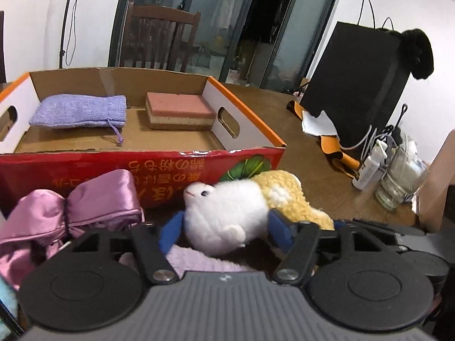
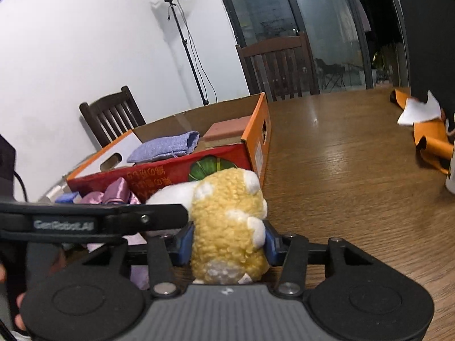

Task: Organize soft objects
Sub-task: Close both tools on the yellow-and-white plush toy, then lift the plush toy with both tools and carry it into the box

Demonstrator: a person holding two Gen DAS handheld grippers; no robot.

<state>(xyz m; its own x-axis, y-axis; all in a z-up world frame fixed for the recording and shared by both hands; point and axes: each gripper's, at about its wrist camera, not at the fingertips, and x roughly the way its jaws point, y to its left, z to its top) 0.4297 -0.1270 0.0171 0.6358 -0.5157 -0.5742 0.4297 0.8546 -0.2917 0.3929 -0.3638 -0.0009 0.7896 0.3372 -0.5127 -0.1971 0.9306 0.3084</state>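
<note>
We pinch 2 toys near the red cardboard box (image 1: 85, 167): left gripper (image 1: 224, 227) squeezes the fluffy white plush bunny (image 1: 224, 213), right gripper (image 2: 227, 244) squeezes the curly yellow plush toy (image 2: 227, 227). Next we prob lift both over the near wall & drop them by the purple cloth pouch (image 1: 79, 110).

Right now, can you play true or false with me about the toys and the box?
1. The white plush sits between the left tongs. True.
2. The yellow plush lies inside the cardboard box. False: it is outside, in front of the box, between the right tongs.
3. A purple pouch and a pink sponge lie in the box. True.
4. The pink satin bag is in the box. False: it lies on the table in front of it.
</note>
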